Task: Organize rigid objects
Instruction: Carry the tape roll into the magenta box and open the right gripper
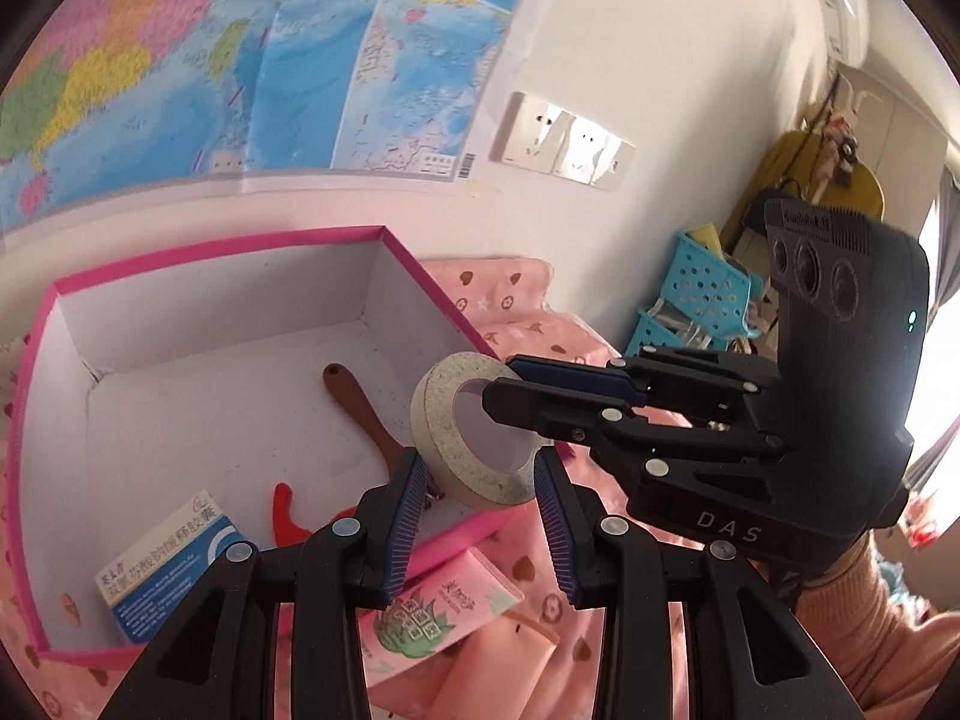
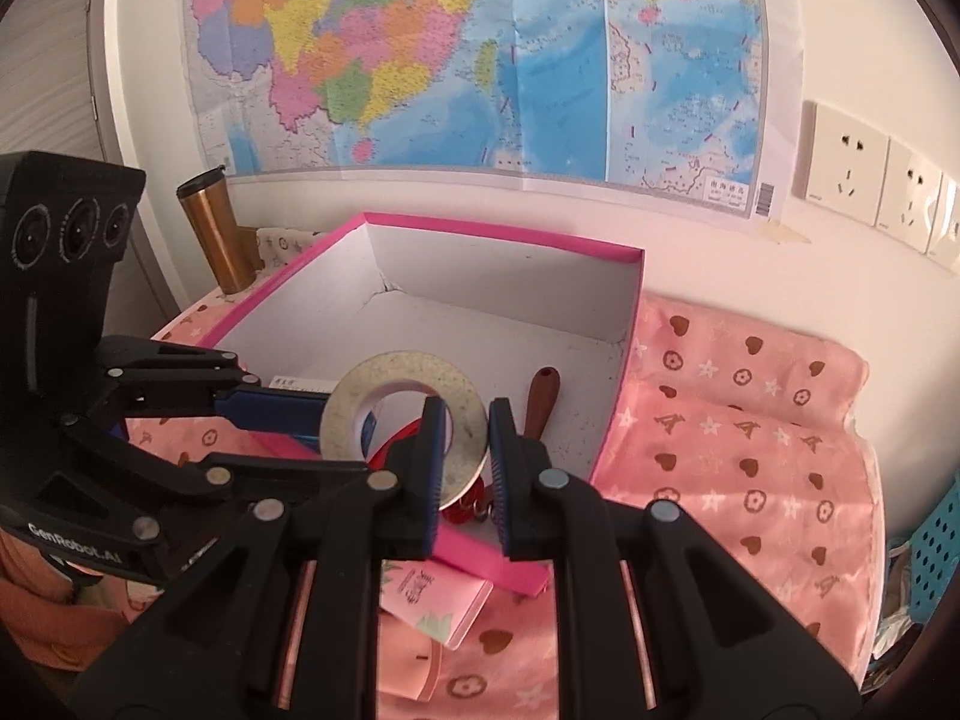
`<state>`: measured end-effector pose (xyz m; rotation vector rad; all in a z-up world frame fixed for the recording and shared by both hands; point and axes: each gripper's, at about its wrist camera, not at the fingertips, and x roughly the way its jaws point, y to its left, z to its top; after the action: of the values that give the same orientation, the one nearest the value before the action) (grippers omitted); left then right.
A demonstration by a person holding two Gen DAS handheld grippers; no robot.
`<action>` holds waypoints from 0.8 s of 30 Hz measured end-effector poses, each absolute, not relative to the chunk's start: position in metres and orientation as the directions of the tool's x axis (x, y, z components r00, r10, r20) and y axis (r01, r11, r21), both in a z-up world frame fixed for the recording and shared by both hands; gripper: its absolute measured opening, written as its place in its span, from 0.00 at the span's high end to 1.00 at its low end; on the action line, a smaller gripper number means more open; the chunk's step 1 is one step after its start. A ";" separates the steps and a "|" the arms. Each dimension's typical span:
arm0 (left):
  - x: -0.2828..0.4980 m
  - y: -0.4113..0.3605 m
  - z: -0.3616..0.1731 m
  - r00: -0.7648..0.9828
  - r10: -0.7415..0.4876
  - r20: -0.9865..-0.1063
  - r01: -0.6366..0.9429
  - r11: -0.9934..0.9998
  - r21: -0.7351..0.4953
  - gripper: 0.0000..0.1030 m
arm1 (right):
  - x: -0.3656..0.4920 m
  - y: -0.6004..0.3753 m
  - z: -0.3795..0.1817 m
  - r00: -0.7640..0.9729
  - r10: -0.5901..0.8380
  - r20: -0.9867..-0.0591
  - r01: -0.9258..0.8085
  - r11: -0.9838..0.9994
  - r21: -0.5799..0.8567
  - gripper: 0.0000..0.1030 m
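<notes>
We have the speckled off-white roll of tape (image 1: 474, 432), a thick ring with a wide hollow core, hanging in the air above the near right corner of the pink-edged white cardboard box (image 1: 210, 324). We judge it light and stiff, its flat speckled faces a little grainy, so it should not slip easily; the sound grip is across the ring wall, one finger through the core and one on the outer face. That is how the right gripper (image 1: 510, 387) seems to hold it: in the left wrist view it reaches in from 3 o'clock, nearly level, one finger passing in front of the core and the other behind the ring, the jaws drawn in on the ring wall. In its own view the ring sits at 12 o'clock between the right gripper's blue pads (image 2: 441, 450).

Our left gripper (image 1: 480, 534) points up from 6 o'clock just beneath the roll, jaws spread wide and holding nothing; the ring's lower edge dips between its ribbed pads, and whether it touches them we cannot tell.

Already in the box lie a brown-handled tool with a red end (image 1: 366, 420) and a blue-and-white carton (image 1: 174, 564). A pink tube with green leaf print (image 1: 438, 618) lies on the pink patterned cloth (image 2: 750, 420) at 6 o'clock of the box.
</notes>
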<state>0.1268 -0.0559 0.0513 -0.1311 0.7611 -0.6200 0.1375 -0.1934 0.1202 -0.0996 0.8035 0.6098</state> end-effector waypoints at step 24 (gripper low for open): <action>0.155 -0.045 0.027 0.552 -0.502 -0.665 0.376 0.862 -0.339 0.64 | 0.172 -0.186 0.088 0.479 0.365 -0.798 -0.453 0.882 0.131 0.69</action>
<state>0.1552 -0.0454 0.0273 -0.1635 0.8374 -0.5222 0.1716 -0.1856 0.0880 -0.1031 0.9477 0.5000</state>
